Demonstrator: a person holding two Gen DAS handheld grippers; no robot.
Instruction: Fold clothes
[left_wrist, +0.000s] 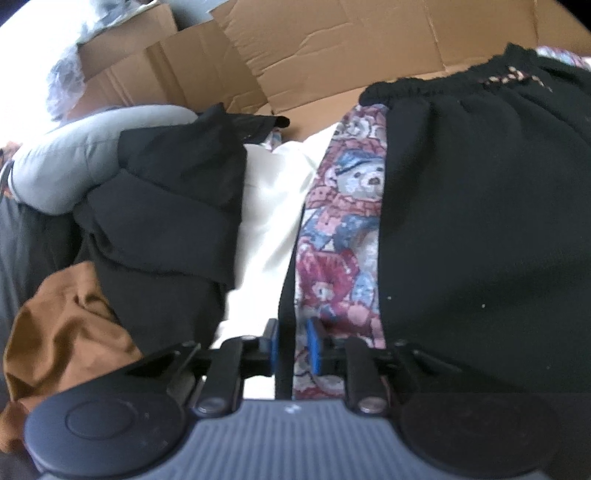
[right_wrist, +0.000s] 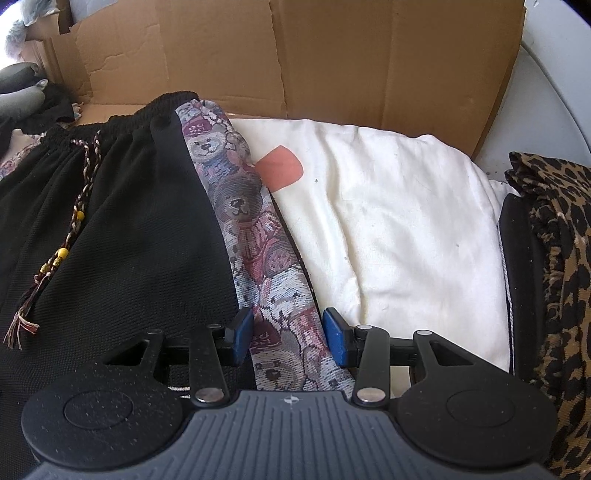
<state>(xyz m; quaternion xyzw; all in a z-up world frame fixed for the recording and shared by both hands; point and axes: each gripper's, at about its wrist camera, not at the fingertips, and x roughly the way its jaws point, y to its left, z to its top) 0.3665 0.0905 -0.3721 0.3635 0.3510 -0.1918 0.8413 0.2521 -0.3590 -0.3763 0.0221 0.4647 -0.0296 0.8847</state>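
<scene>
Left gripper (left_wrist: 291, 345): black linkage arms, blue pads on the fingertips (left_wrist: 313, 345), two silver pivot screws just above a grey ribbed housing, black round discs either side of that housing. Small white mark at the housing's top edge. Right gripper (right_wrist: 288, 339): same build, blue pads (right_wrist: 334, 341), four silver screws on the black links above the ribbed housing, white compass-like mark at the housing's top centre, speckled black discs flanking it.

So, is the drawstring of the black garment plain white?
No, the braided drawstring on the black garment is brown and pale, with yellow beads.
</scene>
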